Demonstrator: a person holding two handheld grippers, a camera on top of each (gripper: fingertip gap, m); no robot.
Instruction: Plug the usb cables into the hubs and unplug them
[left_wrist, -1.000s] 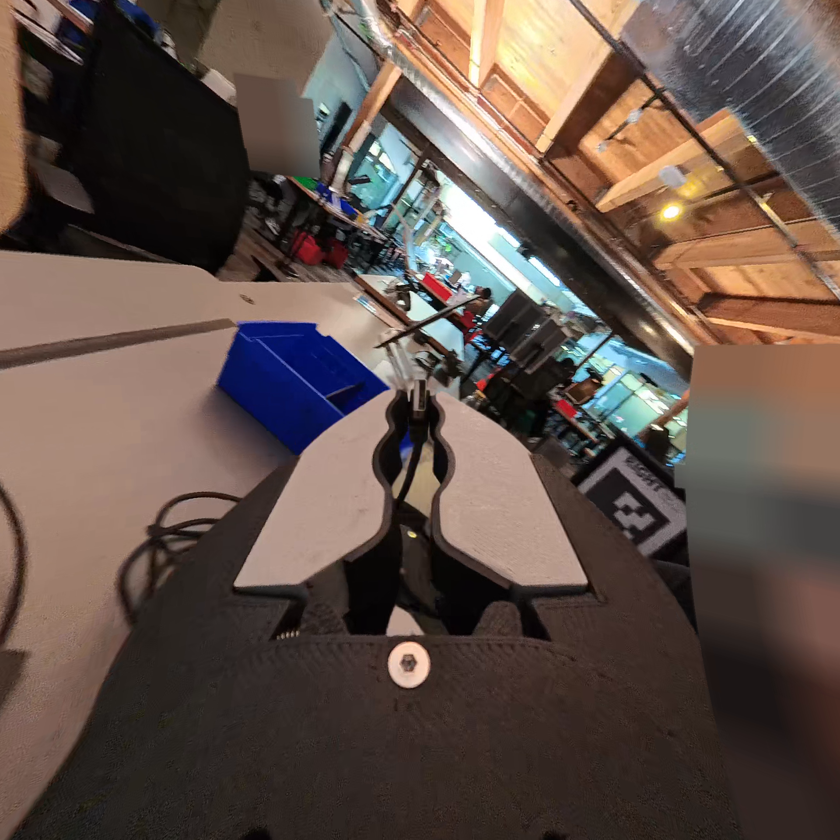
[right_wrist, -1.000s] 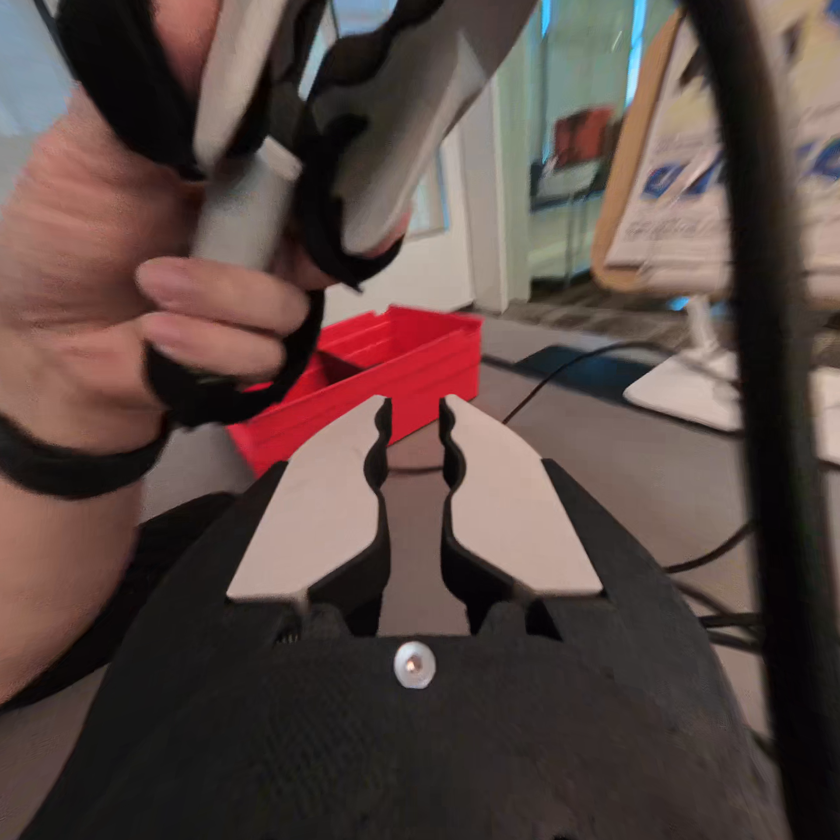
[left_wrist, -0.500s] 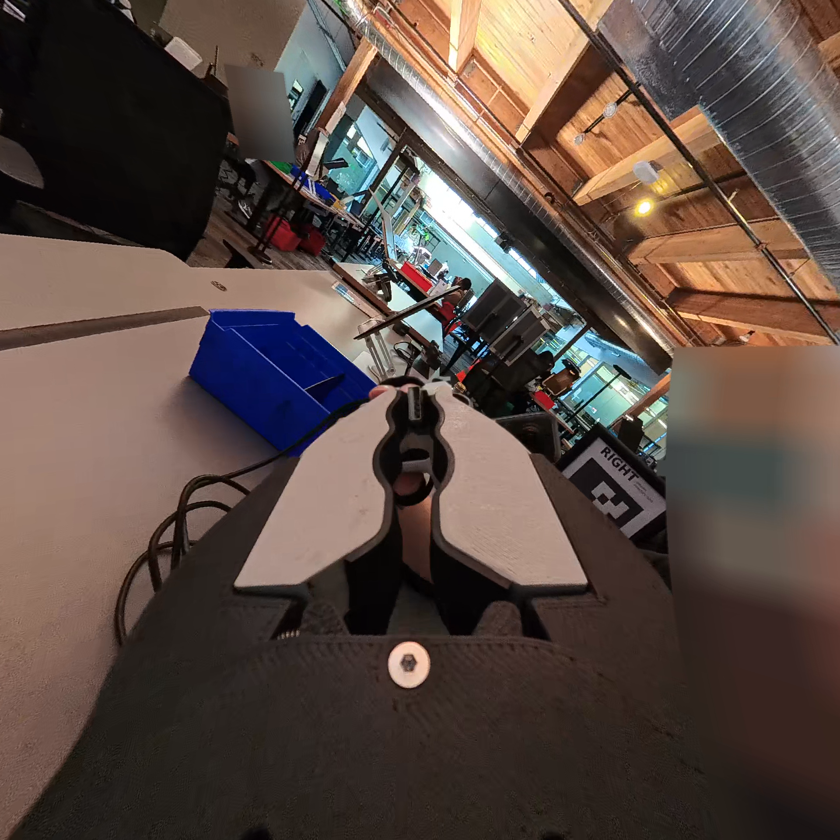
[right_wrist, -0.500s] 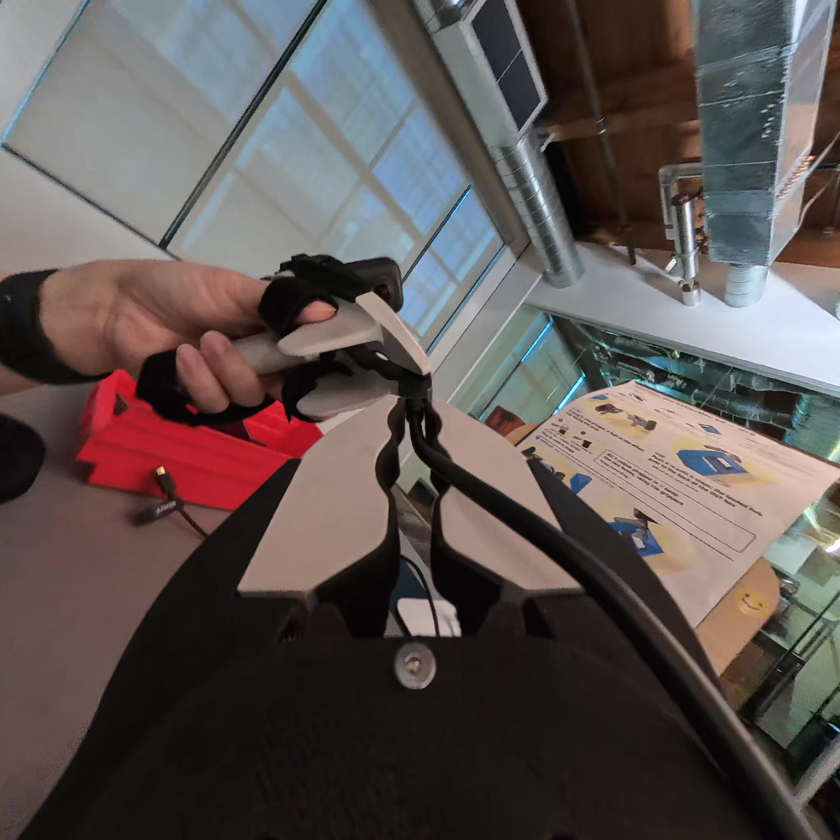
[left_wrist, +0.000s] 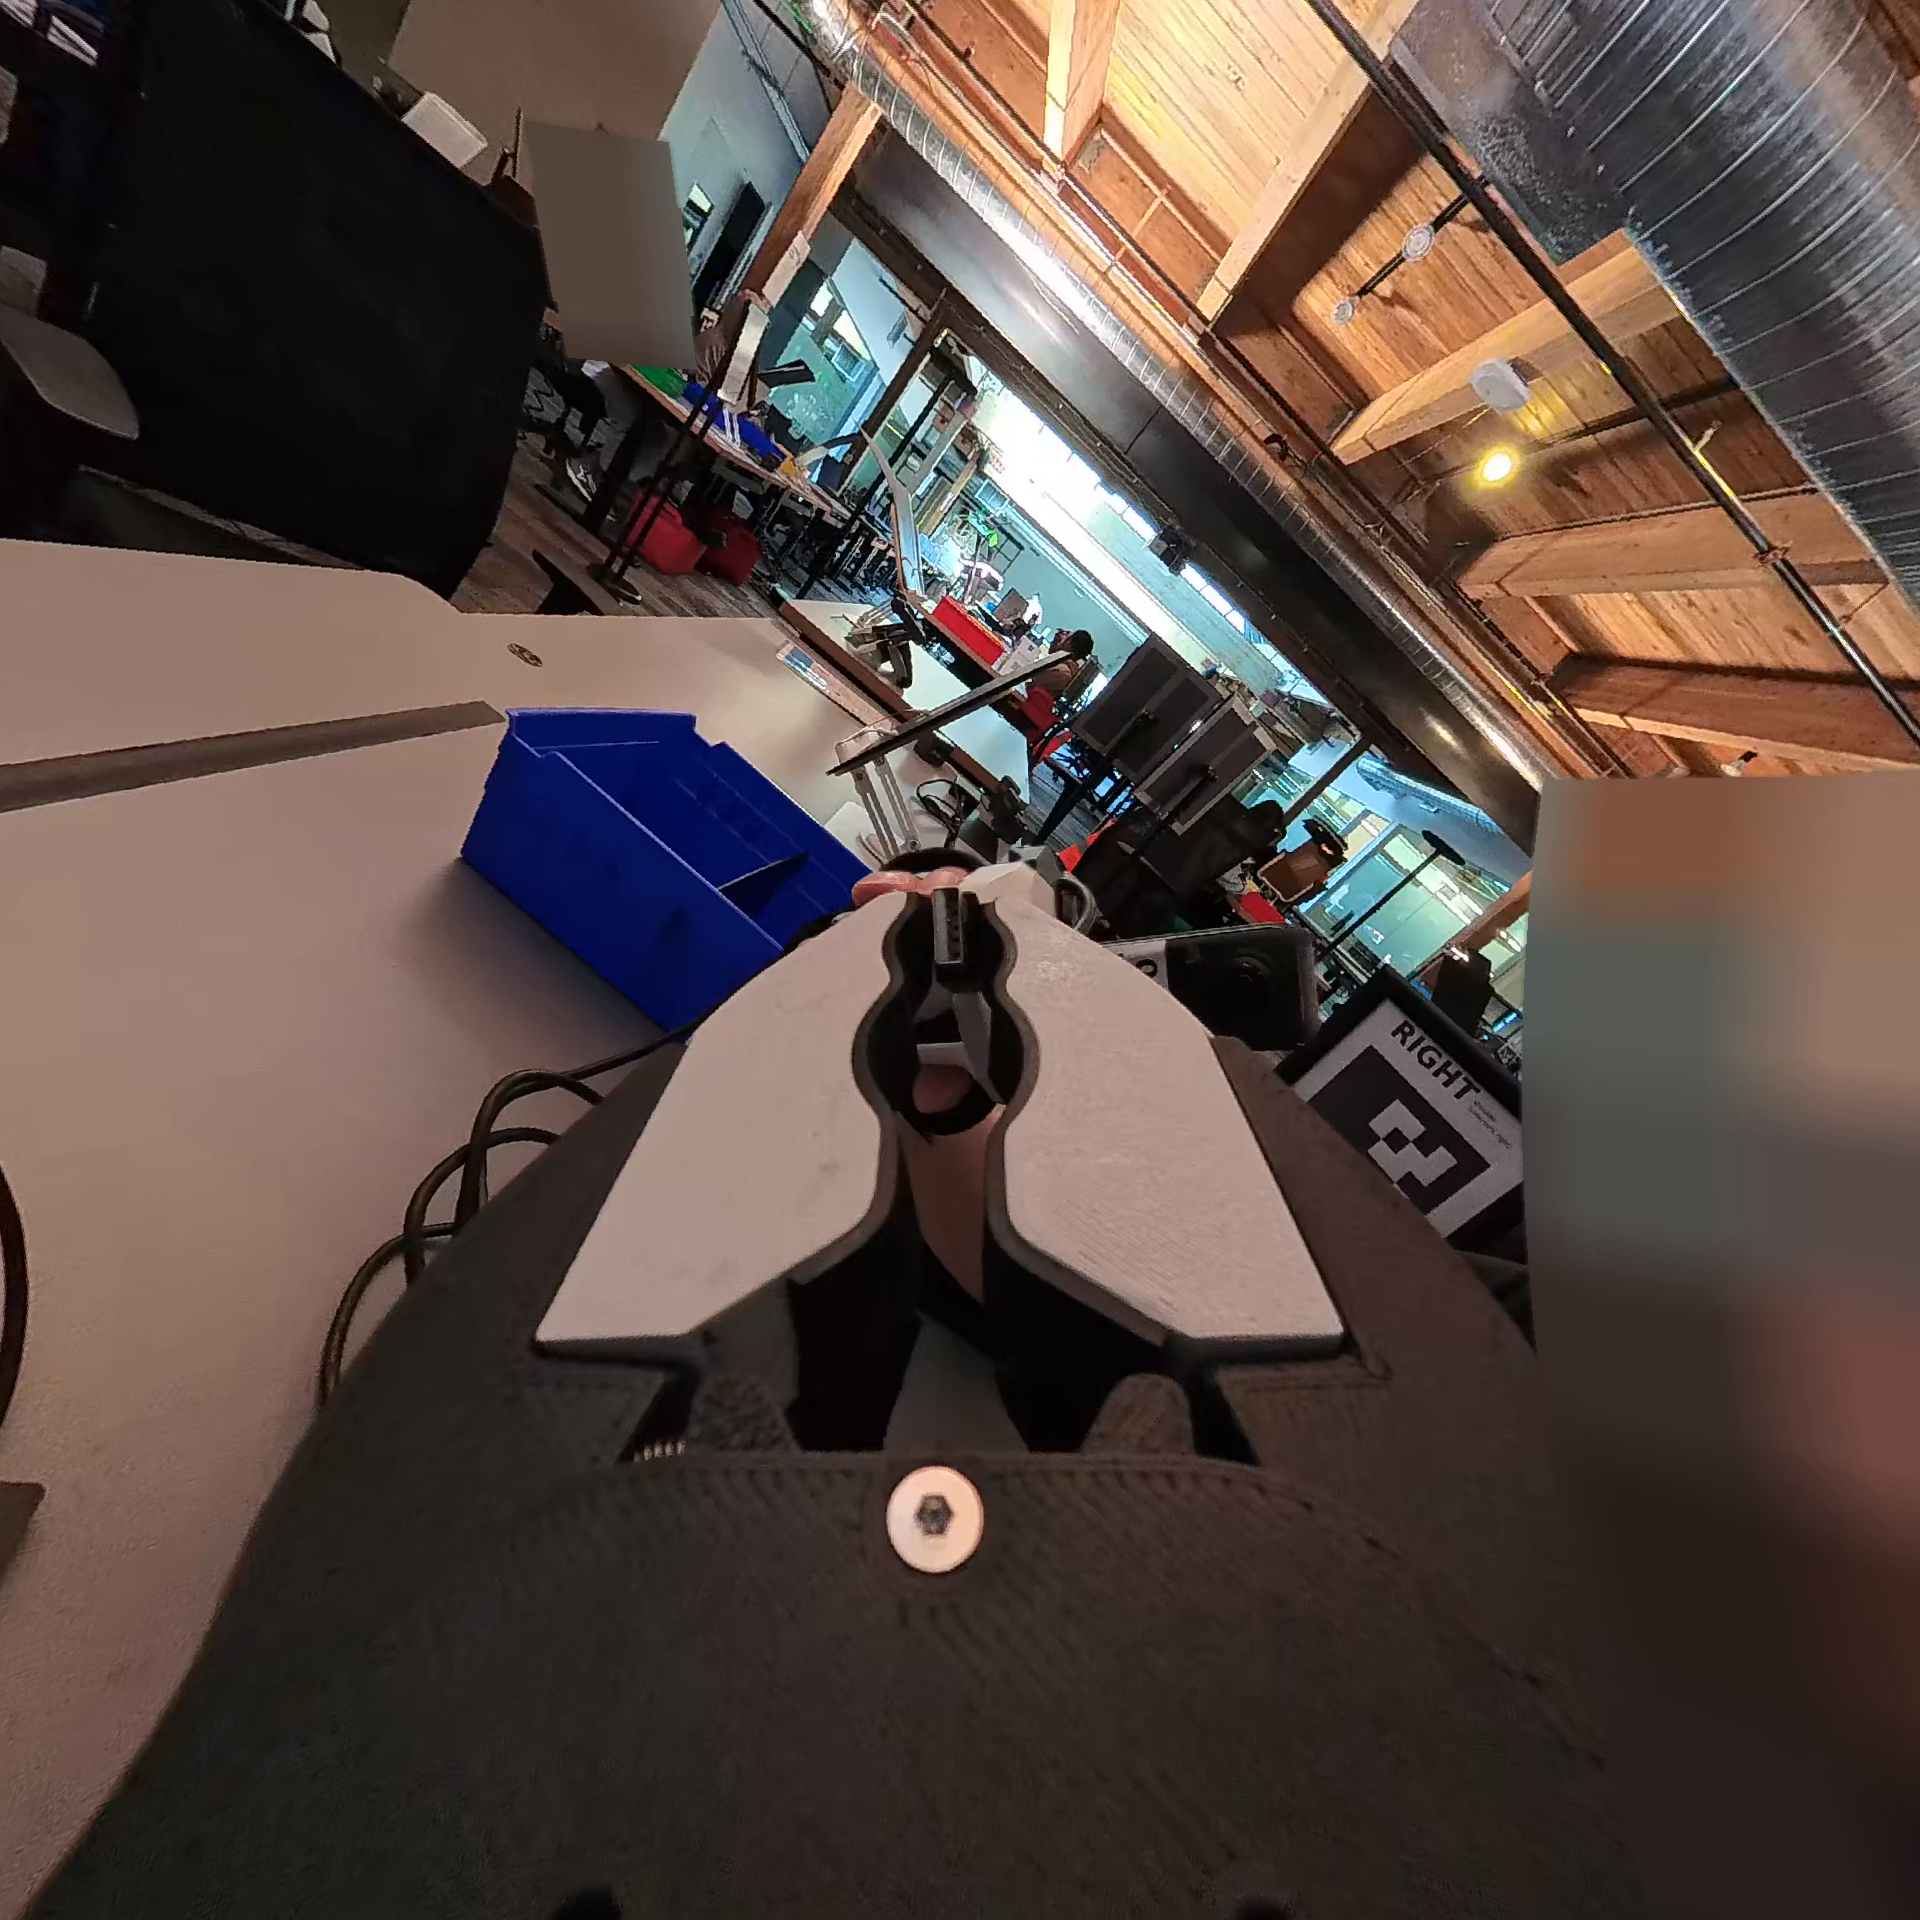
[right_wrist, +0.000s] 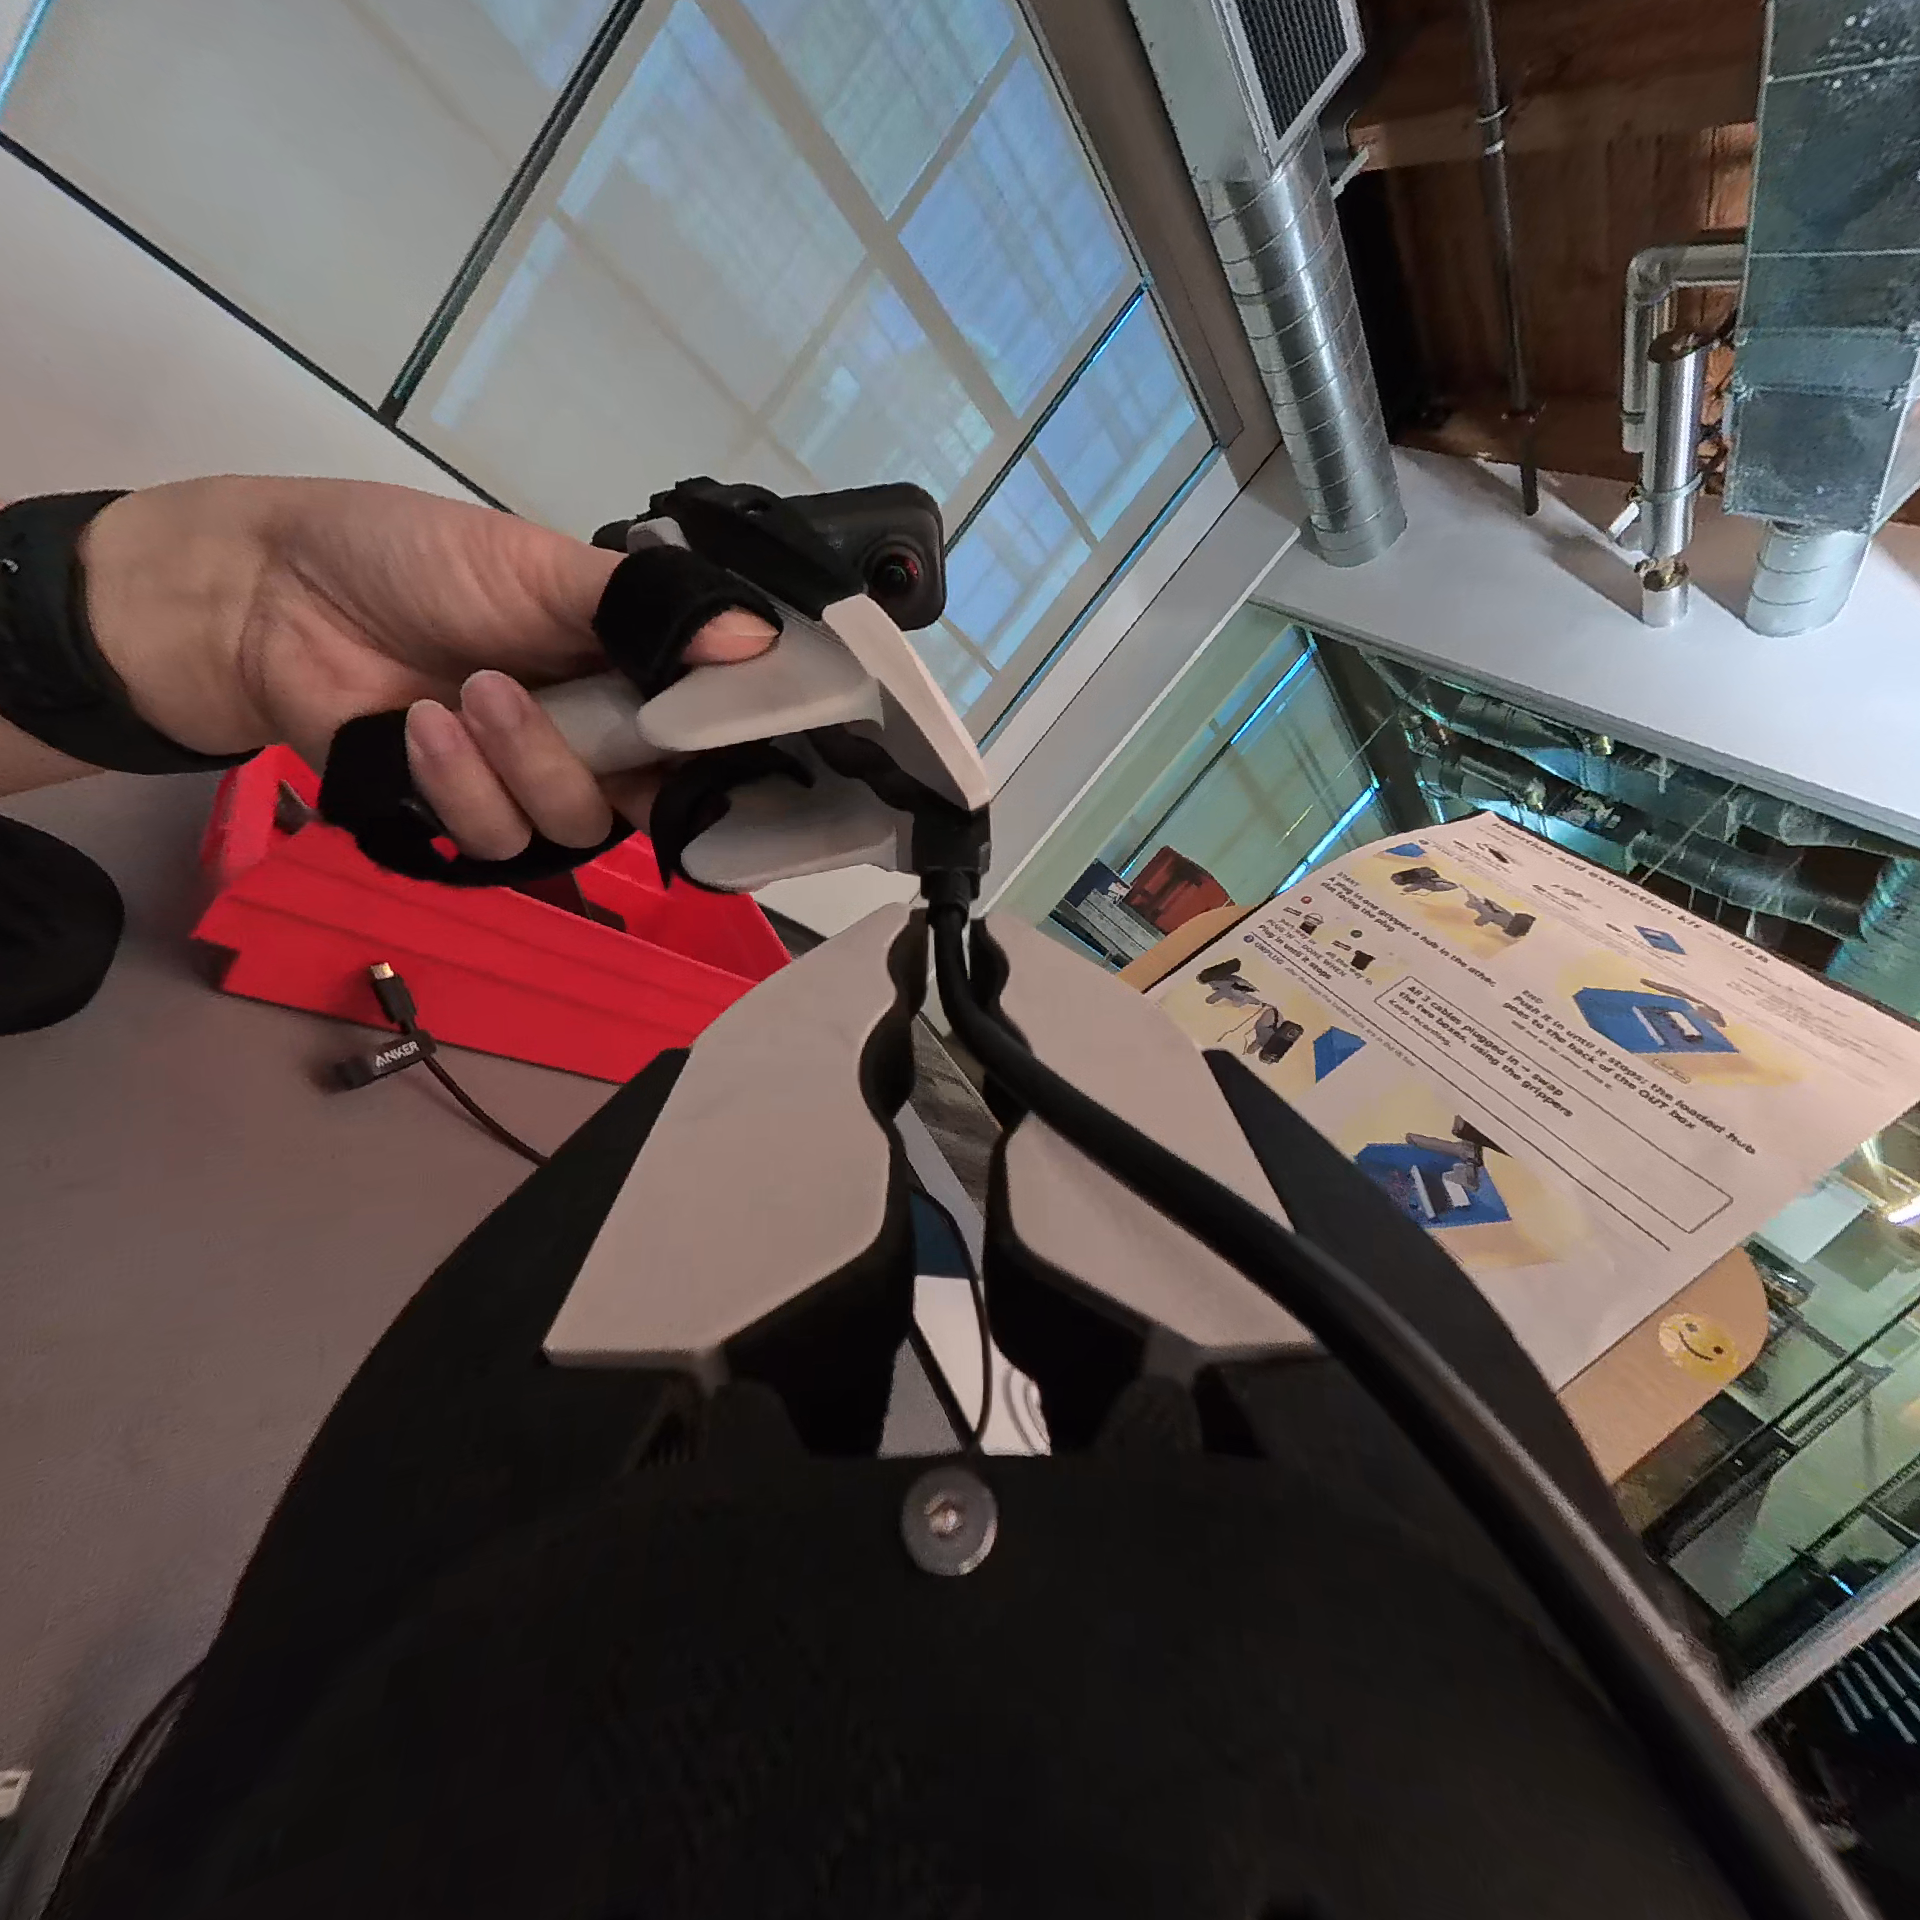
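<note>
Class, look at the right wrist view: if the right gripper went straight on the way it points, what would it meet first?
Probably the left gripper, held just beyond the right gripper, where the black cable runs to it. Depth is hard to judge.

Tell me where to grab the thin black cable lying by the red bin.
Grip the blocky black plug body ending the thin black cable, not the cord. Come down from above: it lies flat on the grey table before the red plastic bin, sides exposed.
</note>
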